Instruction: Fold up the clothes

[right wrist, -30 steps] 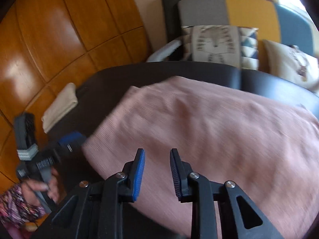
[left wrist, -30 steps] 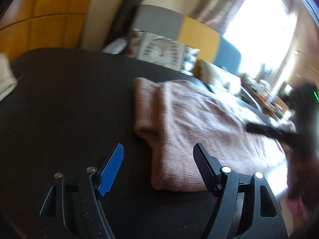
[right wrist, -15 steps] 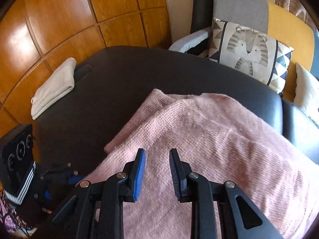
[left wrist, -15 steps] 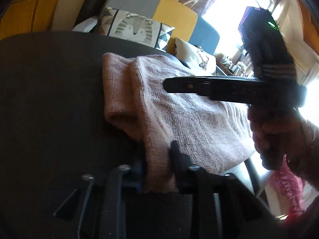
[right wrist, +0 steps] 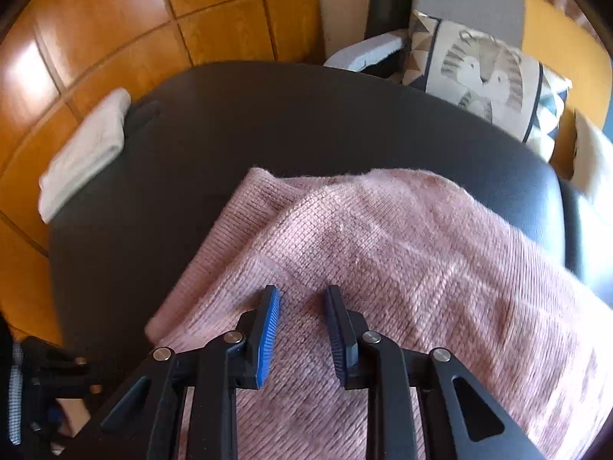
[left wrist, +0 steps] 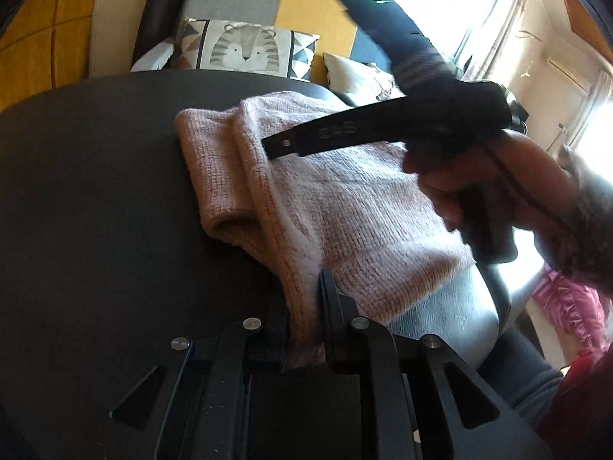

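- A folded white towel (right wrist: pixel 82 155) lies at the far left edge of my black bench (right wrist: pixel 249 130), well apart from everything else.
- My left tongs (left wrist: pixel 304 322) are closing: the pads already pinch the near corner of the pink sweater (left wrist: pixel 345 207), and the knit bunches up between them.
- The sweater lies on the bench, right of its middle, with a folded part (left wrist: pixel 208 176) tucked along its left edge and its right side hanging over the bench edge.
- My right tongs (right wrist: pixel 300 331) hover over the sweater's near left part, narrow but not pinching: the blue pads stand a little apart with the flat knit showing between them.
- In the left view my right hand (left wrist: pixel 494 188) grips the black handle above the sweater.
- A tiger cushion (left wrist: pixel 245 48) sits on the chair beyond the bench.
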Motion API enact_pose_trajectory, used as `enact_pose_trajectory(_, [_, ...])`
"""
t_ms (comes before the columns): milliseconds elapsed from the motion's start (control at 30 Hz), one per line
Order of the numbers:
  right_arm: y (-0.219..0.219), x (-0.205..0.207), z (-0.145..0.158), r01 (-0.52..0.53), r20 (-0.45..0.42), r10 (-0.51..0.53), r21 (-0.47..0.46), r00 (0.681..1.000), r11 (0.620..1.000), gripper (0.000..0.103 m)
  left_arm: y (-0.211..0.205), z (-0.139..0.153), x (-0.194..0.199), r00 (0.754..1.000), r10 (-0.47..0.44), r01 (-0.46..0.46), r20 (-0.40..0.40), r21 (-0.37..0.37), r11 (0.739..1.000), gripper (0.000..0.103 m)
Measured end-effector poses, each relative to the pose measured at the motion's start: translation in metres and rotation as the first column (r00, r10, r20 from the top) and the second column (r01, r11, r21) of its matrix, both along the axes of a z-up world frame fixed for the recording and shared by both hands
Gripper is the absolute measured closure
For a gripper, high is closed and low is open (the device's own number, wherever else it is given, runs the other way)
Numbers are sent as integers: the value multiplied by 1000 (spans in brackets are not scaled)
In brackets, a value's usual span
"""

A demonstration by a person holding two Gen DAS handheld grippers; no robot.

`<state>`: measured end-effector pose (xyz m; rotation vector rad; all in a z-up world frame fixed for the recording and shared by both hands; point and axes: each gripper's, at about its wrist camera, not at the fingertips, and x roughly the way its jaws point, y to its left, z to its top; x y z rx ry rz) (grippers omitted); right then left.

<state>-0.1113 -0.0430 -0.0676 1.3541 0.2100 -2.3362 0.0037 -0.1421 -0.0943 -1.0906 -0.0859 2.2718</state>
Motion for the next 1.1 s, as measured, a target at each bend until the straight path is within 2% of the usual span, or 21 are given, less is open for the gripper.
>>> enact_pose_trajectory(67, [-3,-2,-3,-1,-19,1,10,1000,1000,79,-4,-3,-1,1000,14,-14,7,24,1000,89])
enact_pose_trajectory(200, [5,-1,1,35,-7,-35,-52,999,998,79,-8,-6,-6,998,50,-52,32,68,996,89])
enact_pose_trajectory(333, [9,10,19,24,-18,-28,-186,999,982,79,-5,-7,-7,998,57,-58,22,58,997,88])
enact_pose_trajectory(400, [-7,12,17,-39,-3,39,-128,999,991,79,-4,-6,-7,998,54,-55,15,48,997,88])
enact_pose_trajectory(467, [-21,13,12,-84,-4,84,-44,996,996,92,-4,-5,1,998,55,-56,4,39,998,88])
enact_pose_trajectory(500, [-27,14,8,-102,-14,102,-11,995,995,95,-4,-5,3,998,56,-56,-2,35,998,88])
enact_pose_trajectory(633, [-37,2,2,-117,-43,118,30,992,993,100,-5,-7,3,998,62,-61,-9,42,997,88])
enact_pose_trajectory(667, [-38,-3,1,-110,-38,111,25,993,994,103,-6,-8,4,998,64,-63,-8,46,997,88])
enact_pose_trajectory(833, [-35,-25,-7,-63,-19,63,-20,998,998,103,-12,-10,5,998,69,-68,-13,59,996,88])
enact_pose_trajectory(967, [-32,-22,-12,-50,-58,48,-43,997,998,103,-11,-10,10,996,78,-76,-47,42,996,87])
enact_pose_trajectory(1100, [-31,-18,-5,-45,-48,42,-51,998,998,101,-13,-3,33,993,102,-100,-60,26,995,82])
